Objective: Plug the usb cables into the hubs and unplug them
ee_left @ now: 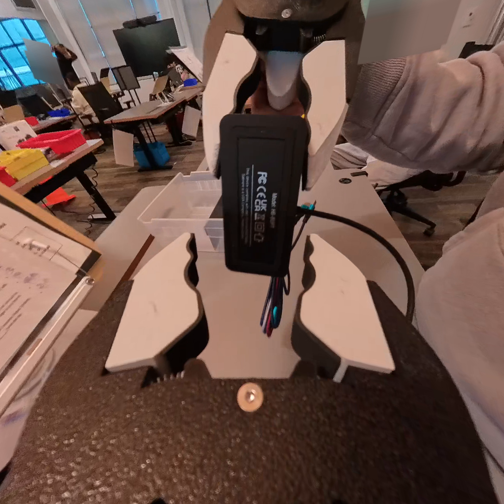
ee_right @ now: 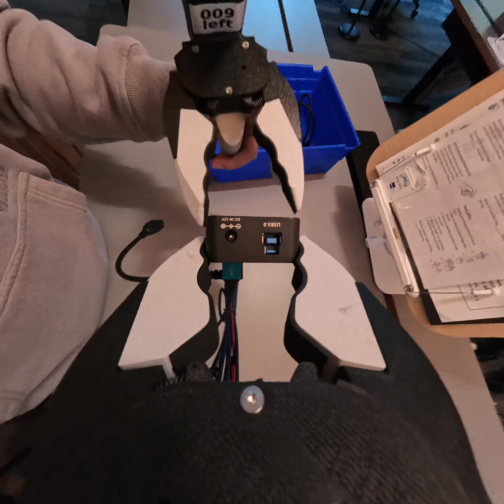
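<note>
A black USB hub [ee_right: 252, 240] is clamped at its sides between the fingers of my right gripper [ee_right: 252, 245] and held above the table. In the left wrist view the hub [ee_left: 259, 191] hangs with its labelled face toward the camera, with the right gripper [ee_left: 261, 177] gripping its far end. A teal plug [ee_right: 231, 271] and a bundle of thin braided cables [ee_right: 230, 327] hang from one side of the hub. My left gripper [ee_left: 251, 240] is open. Its fingertips stand on either side of the hub's near end without touching. It also shows in the right wrist view [ee_right: 248, 210].
A loose black cable with a plug [ee_right: 152, 226] lies on the white table [ee_right: 341, 207]. A blue bin [ee_right: 327, 136] holding a cable stands behind. A clear plastic tray [ee_left: 177, 212] stands on the table. A clipboard with papers [ee_right: 450, 218] leans at the side. A person's sleeves flank the grippers.
</note>
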A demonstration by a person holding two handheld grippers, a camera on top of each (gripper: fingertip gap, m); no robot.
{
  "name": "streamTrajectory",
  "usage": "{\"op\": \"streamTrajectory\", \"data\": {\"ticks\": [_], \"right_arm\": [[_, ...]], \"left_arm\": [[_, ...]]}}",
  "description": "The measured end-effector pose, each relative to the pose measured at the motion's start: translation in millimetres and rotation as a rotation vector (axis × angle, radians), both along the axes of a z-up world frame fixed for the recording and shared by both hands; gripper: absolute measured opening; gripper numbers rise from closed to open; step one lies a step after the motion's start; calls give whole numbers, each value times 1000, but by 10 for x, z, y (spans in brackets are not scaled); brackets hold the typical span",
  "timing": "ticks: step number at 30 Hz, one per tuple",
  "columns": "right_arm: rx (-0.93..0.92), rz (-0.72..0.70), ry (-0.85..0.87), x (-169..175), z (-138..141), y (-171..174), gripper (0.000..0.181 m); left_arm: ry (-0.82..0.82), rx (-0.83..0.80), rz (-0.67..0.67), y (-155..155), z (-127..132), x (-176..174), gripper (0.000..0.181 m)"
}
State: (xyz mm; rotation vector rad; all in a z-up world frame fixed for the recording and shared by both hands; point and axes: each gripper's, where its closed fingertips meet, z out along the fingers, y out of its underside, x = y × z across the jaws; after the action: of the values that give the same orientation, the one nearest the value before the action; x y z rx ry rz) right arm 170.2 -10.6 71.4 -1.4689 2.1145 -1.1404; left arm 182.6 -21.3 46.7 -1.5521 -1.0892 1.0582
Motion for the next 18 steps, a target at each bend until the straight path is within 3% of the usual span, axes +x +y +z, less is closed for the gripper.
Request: {"op": "streamTrajectory", "data": {"ticks": [6,10,14,18], "right_arm": [[101,-66,-11,-40,-38,-69,58],[190,-51,7,76,-115,-47,58],[226,-111,82,62,-226,-108,58],[264,-120,106,-18,-329,-143,58]], "left_arm": [[-180,-19,-37,91,-252,-81,72],[-158,-2,-37,129,-225,-261,62],[-220,45,-3,121,-341,-390,62],[-164,68,-5,55,-439,-421,62]]}}
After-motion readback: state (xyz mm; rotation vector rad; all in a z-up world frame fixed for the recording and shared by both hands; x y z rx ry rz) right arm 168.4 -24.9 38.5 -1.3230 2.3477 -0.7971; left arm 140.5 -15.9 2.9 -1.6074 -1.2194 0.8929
